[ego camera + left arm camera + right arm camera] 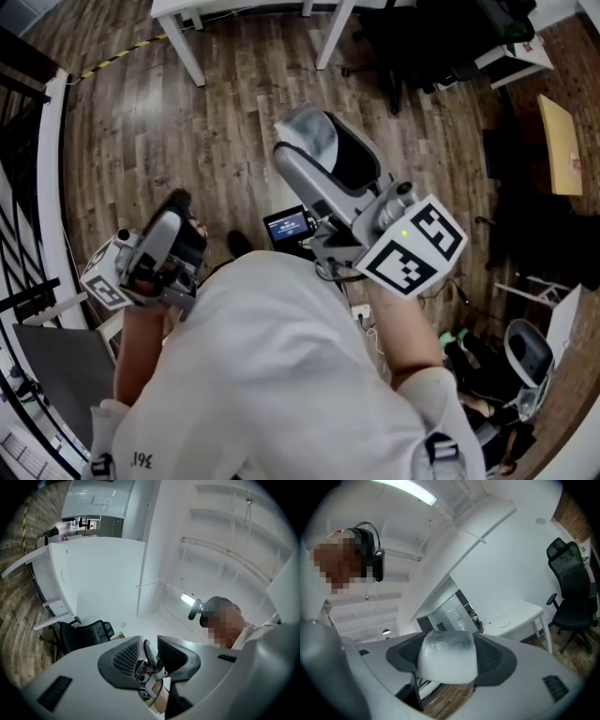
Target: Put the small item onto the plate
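— Well, what does the head view give you that the gripper views don't?

— The wooden floor (225,122) fills most of it, with white table legs (187,52) at twelve o'clock and my white shirt (281,384) at six. It is also the only view with both tools together. My left gripper (178,202) is at nine o'clock, and my right gripper (314,141) is just above centre, toward one.

— And the gripper views?

— The right gripper view looks across the room. A white table (520,620) sits at three o'clock, with a black office chair (572,583) at two. The left gripper view tilts up onto a white wall (103,573).

— How do the jaws stand?

— My right pair is clamped on the small item (447,656), a pale, rounded, greyish lump that fills the space between the pads. In the head view it is only a light blob at the tool's tip, held above the floor. My left pair stands a narrow slit apart, and I can't see the pads pressing on anything. Only that gripper's own view shows this.

— Anything smaller?

— A little lit screen (289,226) near centre, in the head view only.
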The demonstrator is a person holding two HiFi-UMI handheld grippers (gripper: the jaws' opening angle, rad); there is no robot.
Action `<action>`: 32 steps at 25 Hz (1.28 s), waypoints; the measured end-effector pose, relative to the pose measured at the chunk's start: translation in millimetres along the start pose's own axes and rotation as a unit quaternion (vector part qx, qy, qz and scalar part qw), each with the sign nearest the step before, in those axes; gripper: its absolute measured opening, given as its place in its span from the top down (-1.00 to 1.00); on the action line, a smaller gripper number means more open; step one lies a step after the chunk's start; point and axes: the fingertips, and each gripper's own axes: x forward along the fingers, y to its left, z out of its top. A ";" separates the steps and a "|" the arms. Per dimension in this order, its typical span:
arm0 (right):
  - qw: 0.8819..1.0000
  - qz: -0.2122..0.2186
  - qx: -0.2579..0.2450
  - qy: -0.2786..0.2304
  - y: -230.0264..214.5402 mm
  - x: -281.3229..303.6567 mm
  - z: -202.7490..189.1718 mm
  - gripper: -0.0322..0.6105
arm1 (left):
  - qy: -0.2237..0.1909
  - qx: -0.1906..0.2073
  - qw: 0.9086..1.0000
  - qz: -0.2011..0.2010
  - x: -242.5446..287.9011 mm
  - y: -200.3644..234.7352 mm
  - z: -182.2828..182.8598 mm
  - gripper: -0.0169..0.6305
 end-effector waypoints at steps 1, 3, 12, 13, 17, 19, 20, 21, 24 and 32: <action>1.000 -0.002 -0.003 0.003 -1.2 0.7 -1.2 -0.08 | 0.001 -0.001 1.000 0.000 0.0 0.9 -0.3 0.60; 1.000 -0.003 -0.007 0.009 -3.4 0.9 -3.1 -0.07 | 0.001 -0.002 1.000 0.000 2.7 2.0 -1.8 0.60; 1.000 -0.009 -0.016 0.019 -24.5 7.7 5.5 -0.07 | 0.004 -0.007 1.000 0.012 19.4 18.5 0.5 0.60; 1.000 -0.011 -0.018 0.020 -26.1 7.7 4.8 -0.08 | 0.004 -0.007 1.000 0.013 18.8 19.7 0.1 0.60; 0.999 -0.018 -0.020 0.025 -32.8 8.0 0.7 -0.07 | 0.006 -0.009 1.000 0.017 19.0 24.1 -1.4 0.60; 0.999 -0.020 -0.021 0.027 -35.3 8.4 -1.5 -0.07 | 0.007 -0.009 1.000 0.019 19.8 26.3 -2.0 0.60; 0.999 -0.021 -0.023 0.028 -35.8 8.5 -2.3 -0.07 | 0.007 -0.009 1.000 0.020 19.4 27.1 -2.5 0.60; 0.999 -0.022 -0.025 0.030 -35.8 8.5 -2.9 -0.07 | 0.008 -0.009 1.000 0.021 18.9 27.6 -3.0 0.60; 0.999 -0.022 -0.031 0.033 -35.2 8.5 -2.6 -0.07 | 0.012 -0.005 1.000 0.024 18.2 27.6 -4.1 0.60; 0.997 -0.031 -0.060 0.046 -34.8 8.3 -4.3 -0.07 | 0.025 0.004 0.999 0.030 20.0 26.6 -5.3 0.60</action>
